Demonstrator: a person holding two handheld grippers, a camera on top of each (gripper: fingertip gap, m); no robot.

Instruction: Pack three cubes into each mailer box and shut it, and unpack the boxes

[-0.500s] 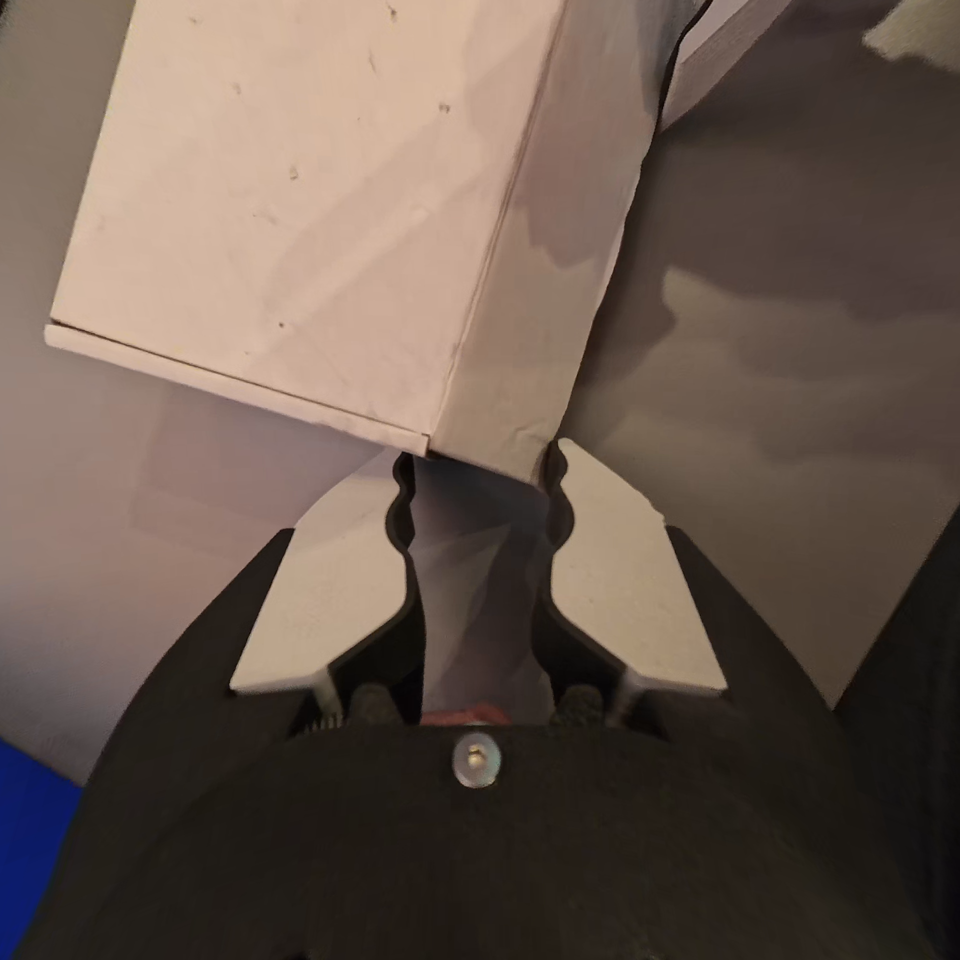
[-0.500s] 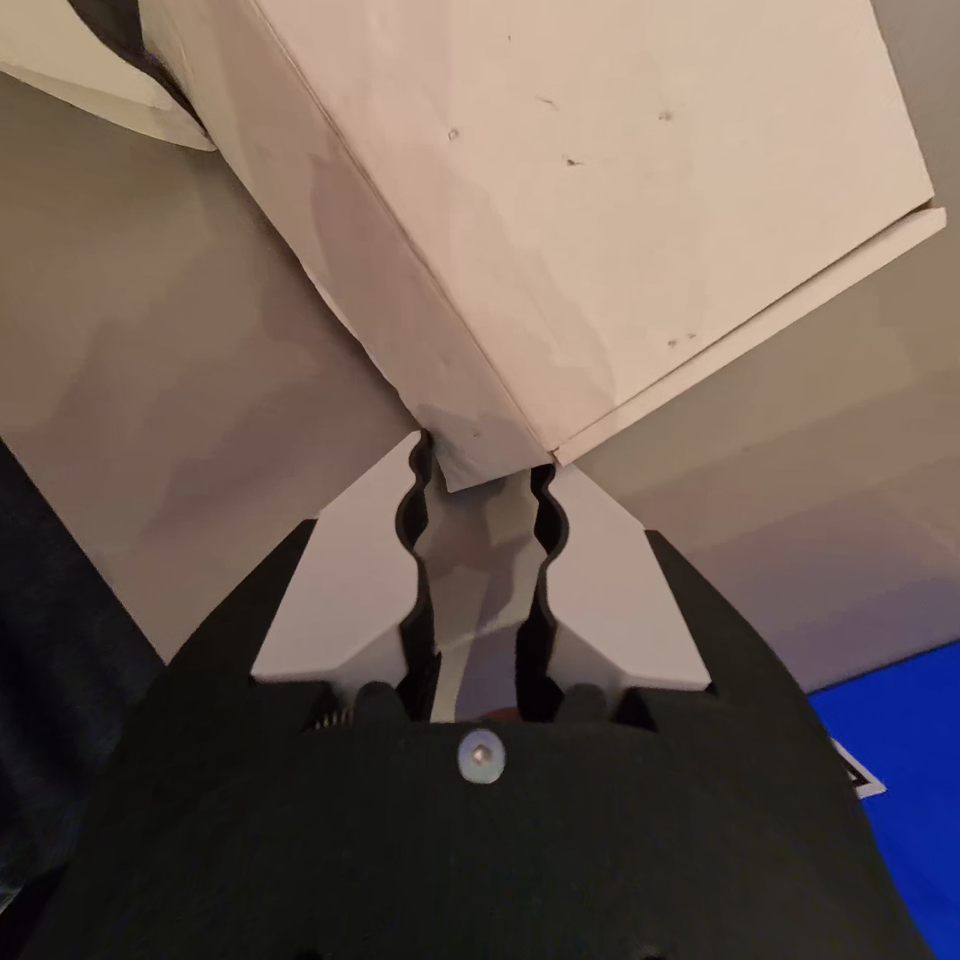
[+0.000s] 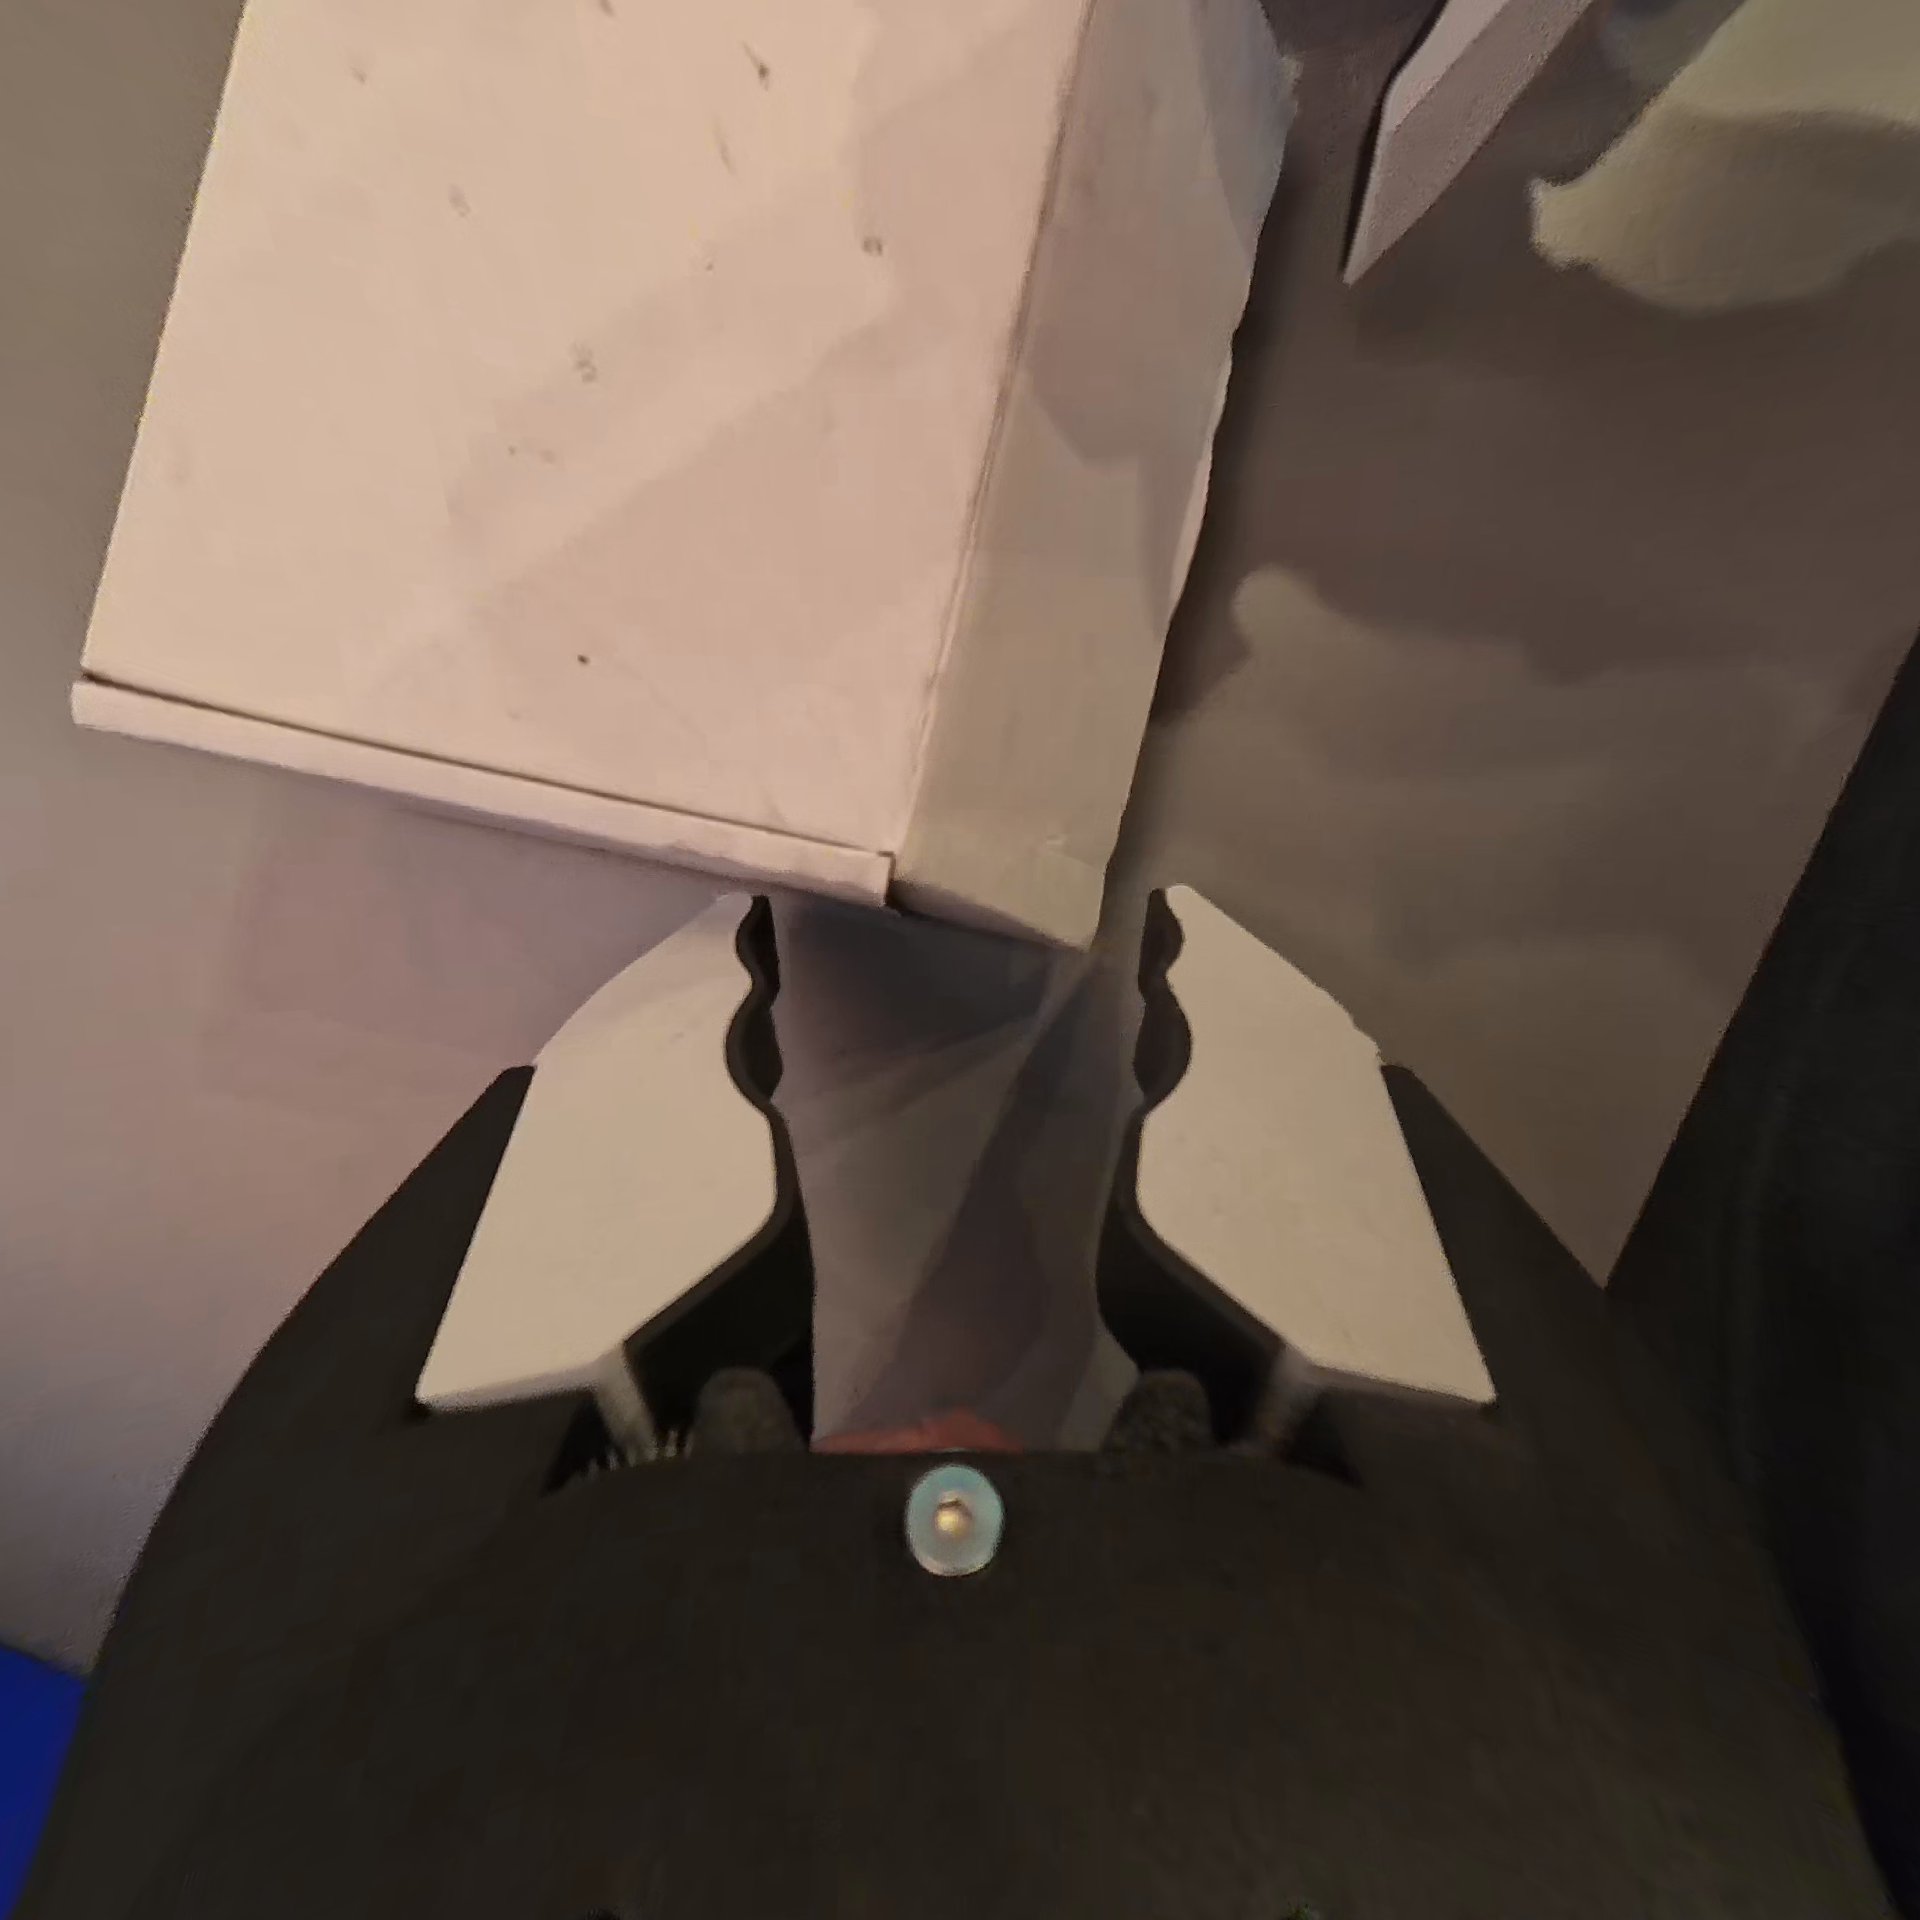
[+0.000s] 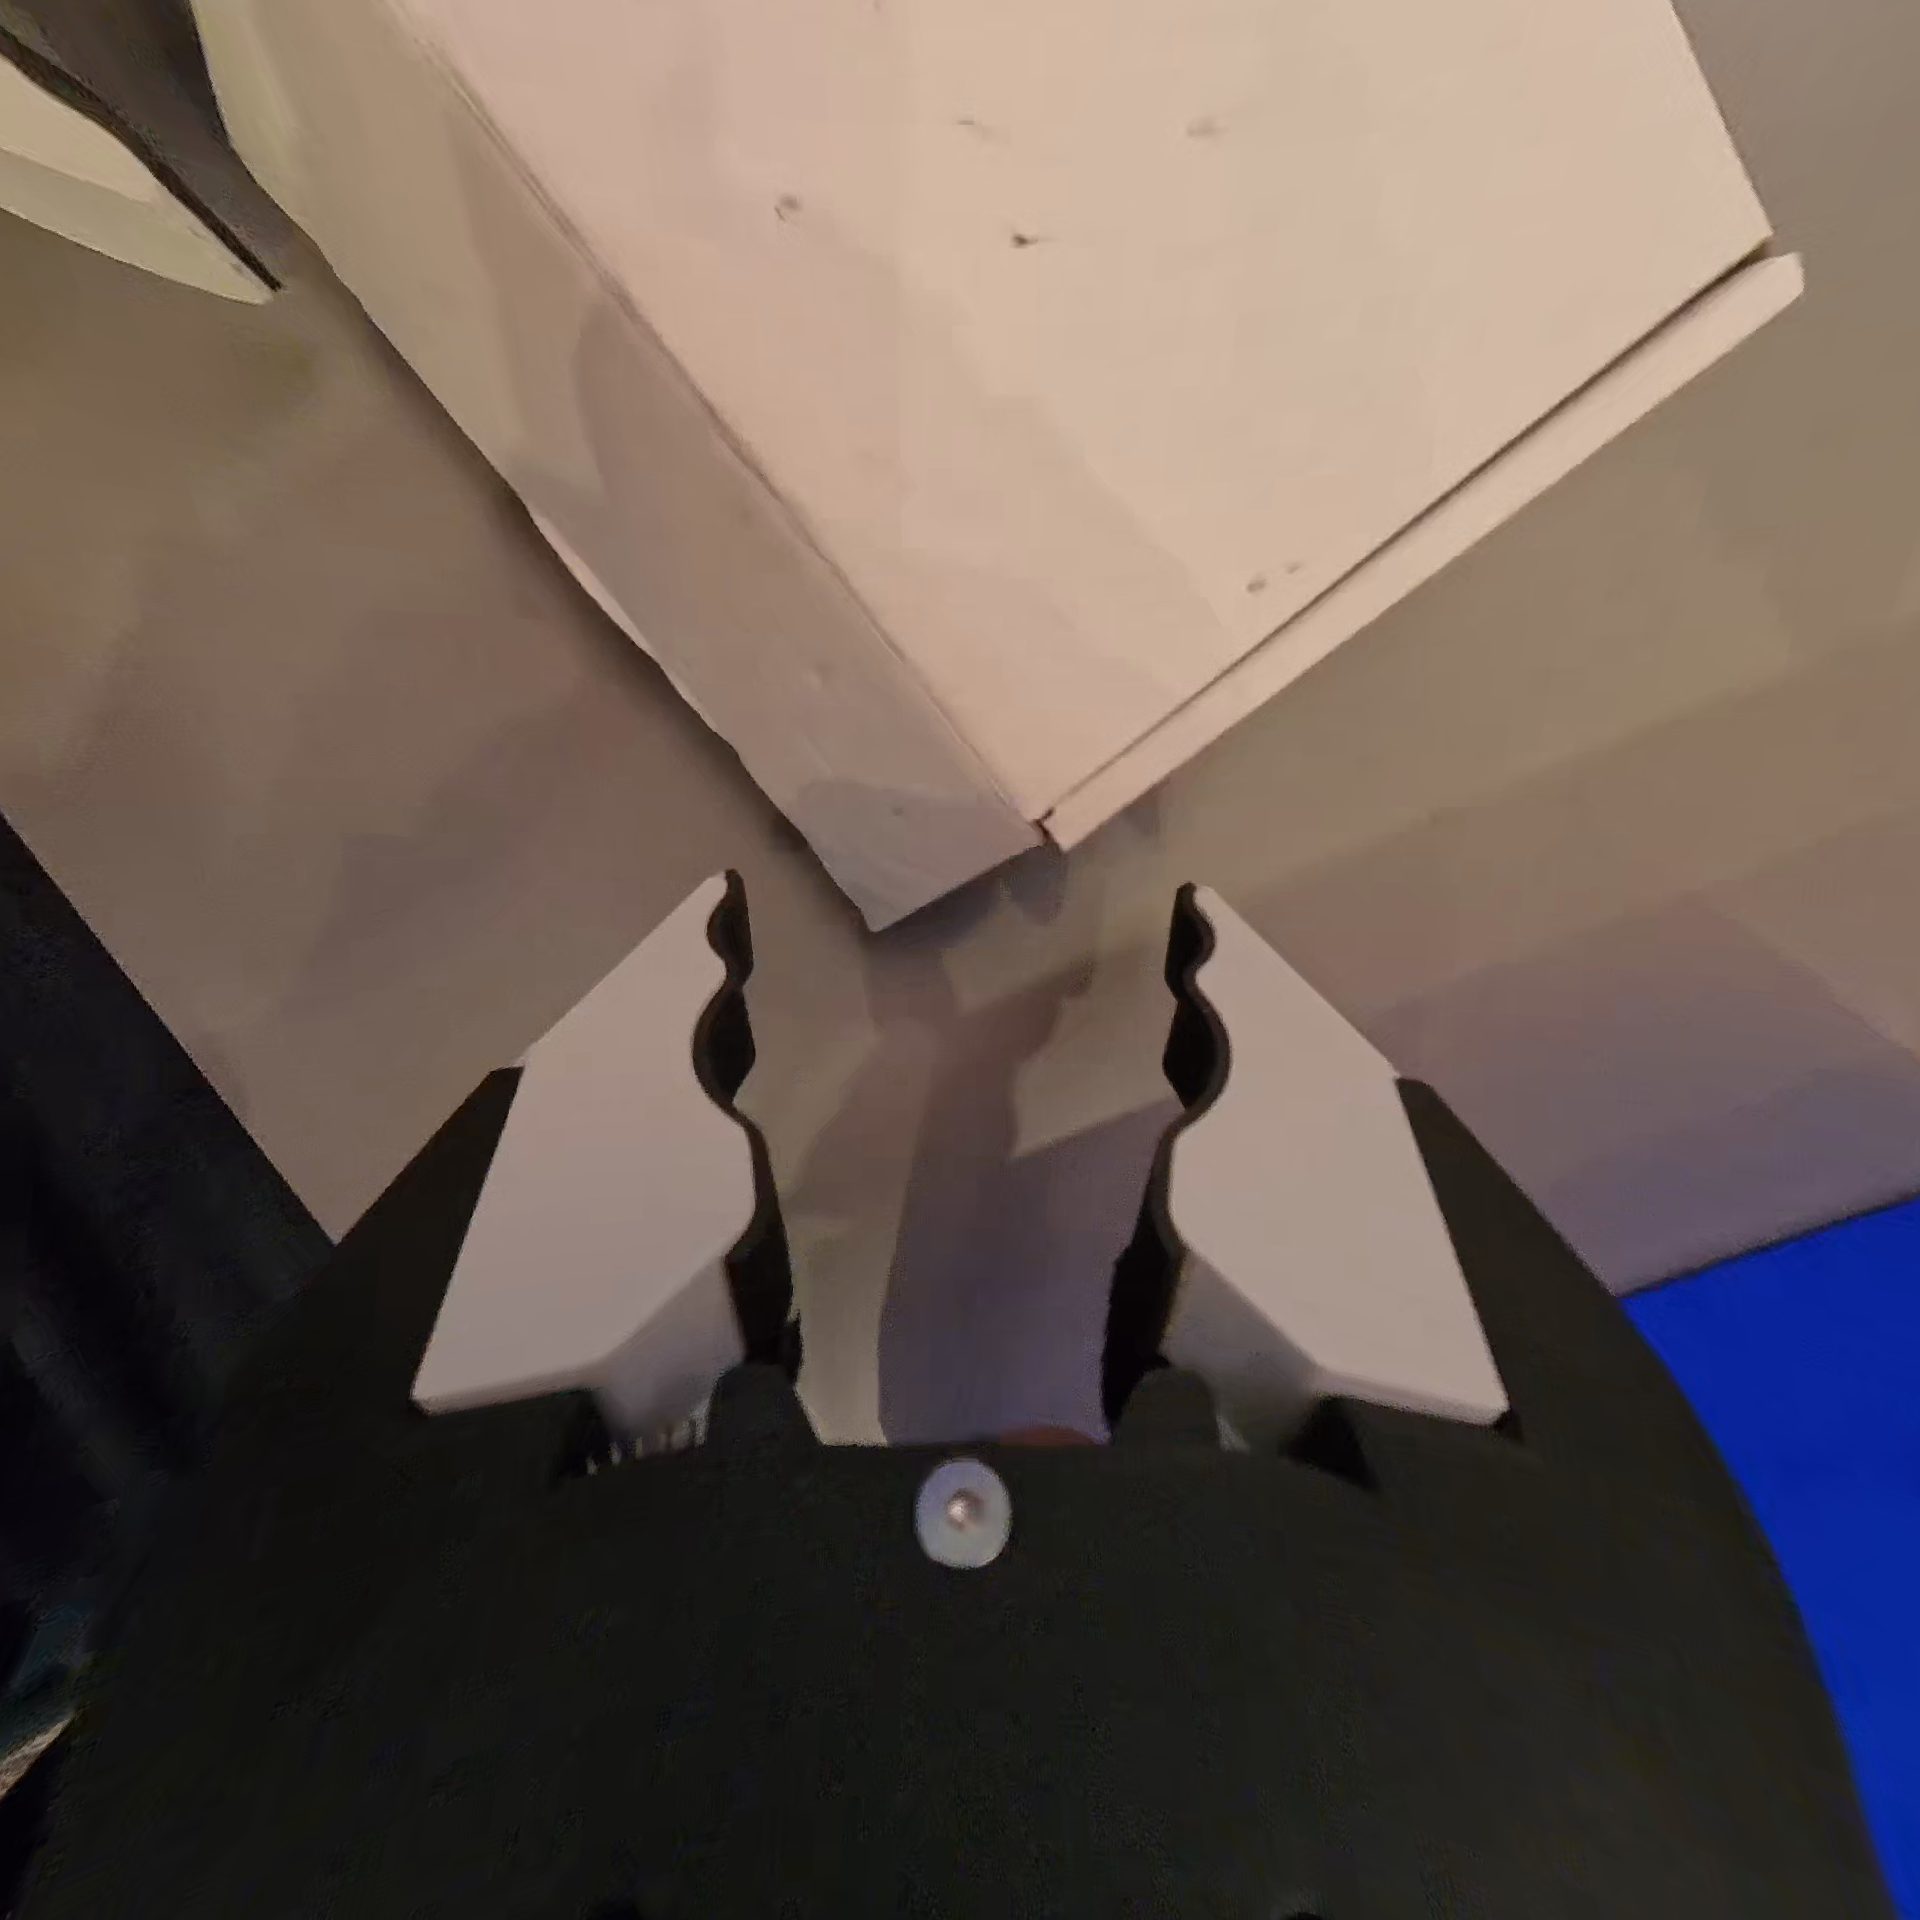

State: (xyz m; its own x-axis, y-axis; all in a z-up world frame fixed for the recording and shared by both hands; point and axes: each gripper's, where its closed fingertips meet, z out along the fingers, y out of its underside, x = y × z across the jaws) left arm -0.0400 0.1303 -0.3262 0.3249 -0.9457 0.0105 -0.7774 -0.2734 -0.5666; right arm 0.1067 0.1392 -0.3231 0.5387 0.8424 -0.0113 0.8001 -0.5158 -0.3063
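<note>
- Left wrist view: the white mailer box point(image 3: 582, 436), lid closed, is seen resting on the grey worktop point(image 3: 1558, 779), with its near corner just ahead of the fingertips.
- The left gripper point(image 3: 956, 914) is seen released: its jaws stand apart and nothing is held between them; the box corner lies just beyond the gap, apart from both fingers.
- A white finger of the other gripper point(image 3: 1455, 114) is shown at the top right, beside the far side of the box.
- Right wrist view: the same mailer box point(image 4: 1091, 364) is seen with a corner pointing at the camera, its lid edge flush along the right side.
- The right gripper point(image 4: 956, 904) is likewise shown spread and empty, the box corner just ahead of its tips.
- A blue surface point(image 4: 1787, 1403) is seen at the lower right, past the worktop point(image 4: 312, 727) edge.
</note>
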